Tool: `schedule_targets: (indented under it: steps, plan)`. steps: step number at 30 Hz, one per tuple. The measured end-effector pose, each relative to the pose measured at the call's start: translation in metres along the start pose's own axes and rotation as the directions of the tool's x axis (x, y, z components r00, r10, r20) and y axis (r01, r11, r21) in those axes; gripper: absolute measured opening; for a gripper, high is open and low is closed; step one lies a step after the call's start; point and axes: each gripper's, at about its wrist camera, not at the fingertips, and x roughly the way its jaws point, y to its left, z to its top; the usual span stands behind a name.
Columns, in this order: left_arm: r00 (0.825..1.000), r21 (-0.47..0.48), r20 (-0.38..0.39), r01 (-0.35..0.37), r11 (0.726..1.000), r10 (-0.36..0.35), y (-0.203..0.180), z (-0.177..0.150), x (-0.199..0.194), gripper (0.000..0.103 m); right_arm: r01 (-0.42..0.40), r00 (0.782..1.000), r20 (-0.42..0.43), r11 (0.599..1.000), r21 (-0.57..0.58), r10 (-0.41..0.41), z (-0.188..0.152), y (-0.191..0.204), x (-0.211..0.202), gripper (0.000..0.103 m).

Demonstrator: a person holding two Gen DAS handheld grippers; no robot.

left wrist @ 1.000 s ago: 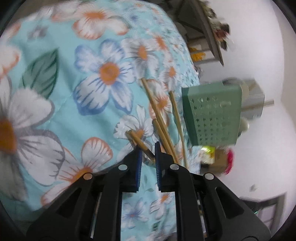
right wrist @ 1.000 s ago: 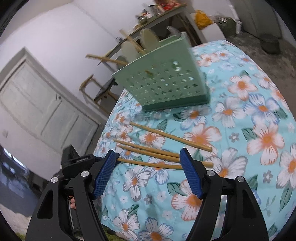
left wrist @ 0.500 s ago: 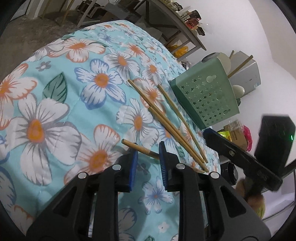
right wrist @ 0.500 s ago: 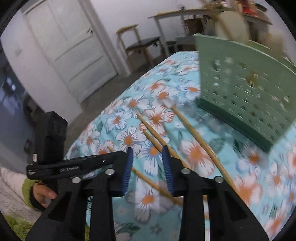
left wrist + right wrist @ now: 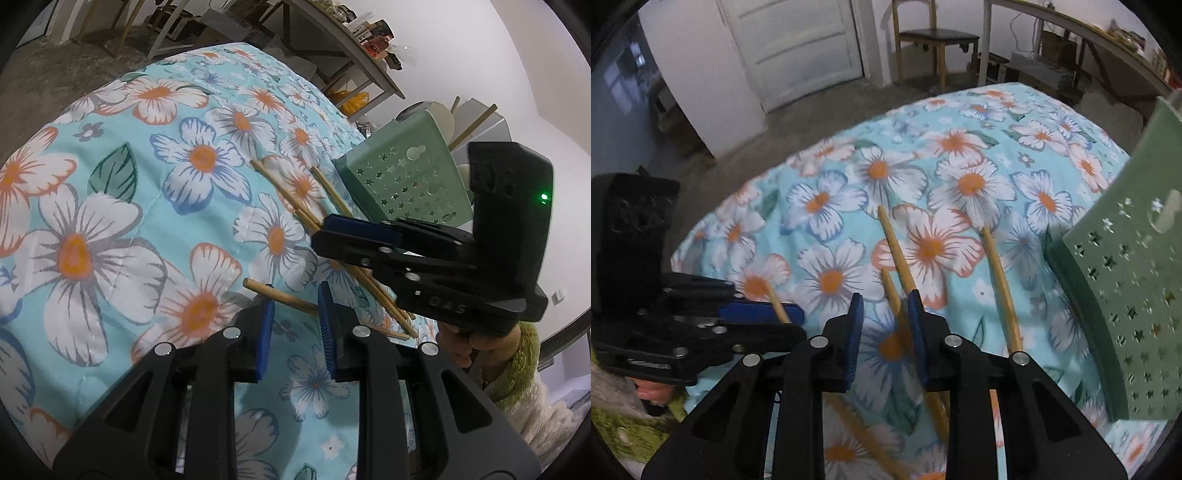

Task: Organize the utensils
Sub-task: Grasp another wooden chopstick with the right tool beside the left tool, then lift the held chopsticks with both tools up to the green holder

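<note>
The right tool (image 5: pixel 884 306) had just been narrowing, its jaws a little apart astride one chopstick (image 5: pixel 892 291) on the flowered table (image 5: pixel 827 206) and not yet pinching it. The left tool (image 5: pixel 295 306), at its 9 o'clock, had just eased apart over another stick (image 5: pixel 258 287). This looked like the pick-up step: next, clamp fully, lift, and carry to the green holder (image 5: pixel 1126 295) at 3 o'clock.

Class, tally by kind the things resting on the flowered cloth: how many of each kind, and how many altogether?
Wooden chopsticks: 4
Green perforated holder: 1
Total: 5
</note>
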Motion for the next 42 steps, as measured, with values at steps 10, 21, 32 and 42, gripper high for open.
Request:
schedule_targets:
  steps: [10, 21, 32, 42]
  plan:
    - [1.000, 0.003, 0.006, -0.002, 1.000, 0.002, 0.000, -0.001, -0.002, 0.023, 0.021, 1.000, 0.005, 1.000, 0.020, -0.021, 0.004, -0.010, 0.011, 0.009]
    - [1.000, 0.007, 0.009, -0.003, 1.000, 0.003, 0.000, -0.001, -0.002, 0.023, 0.152, 0.932, 0.283, 0.954, 0.258, -0.225, -0.006, -0.053, -0.092, 0.006]
    - [0.992, 0.168, 0.123, 0.003, 0.986, -0.024, -0.046, 0.020, -0.028, 0.016, 0.194, 0.738, 0.477, 0.828, 0.526, -0.476, -0.075, -0.046, -0.204, 0.006]
    - [0.983, 0.278, 0.146, 0.065, 0.958, -0.109, -0.087, 0.045, -0.049, 0.008, 0.104, 0.638, 0.529, 0.743, 0.661, -0.560, -0.126, -0.034, -0.230, 0.006]
